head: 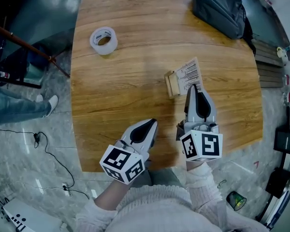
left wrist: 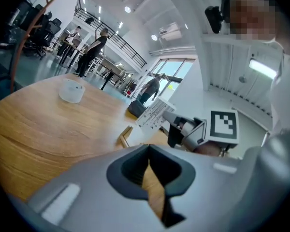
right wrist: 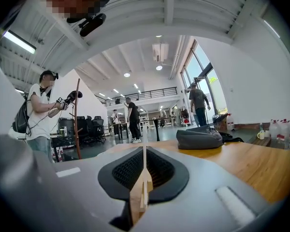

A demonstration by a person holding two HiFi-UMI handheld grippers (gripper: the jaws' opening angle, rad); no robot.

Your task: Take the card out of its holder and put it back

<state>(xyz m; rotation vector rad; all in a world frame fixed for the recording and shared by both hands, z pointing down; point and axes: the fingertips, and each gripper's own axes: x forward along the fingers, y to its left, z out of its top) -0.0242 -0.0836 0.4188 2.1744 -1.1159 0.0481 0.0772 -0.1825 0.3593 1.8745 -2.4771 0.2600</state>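
A white printed card (head: 189,73) stands tilted by a small wooden holder (head: 171,83) near the middle of the table (head: 116,91). My right gripper (head: 193,87) is at the card's near edge, its jaws shut on it. In the right gripper view the card (right wrist: 144,153) shows edge-on as a thin white line between the pads, with the holder (right wrist: 137,202) just below. I cannot tell whether the card's bottom edge sits in the slot. My left gripper (head: 150,123) hovers shut and empty over the front of the table, left of the right one. From there I see the card (left wrist: 154,112) and holder (left wrist: 124,137).
A roll of clear tape (head: 104,40) lies at the table's far left. A dark grey bag (head: 220,8) rests at the far right corner. A person's legs (head: 19,108) and cables are on the floor at left. Several people stand far off in the hall.
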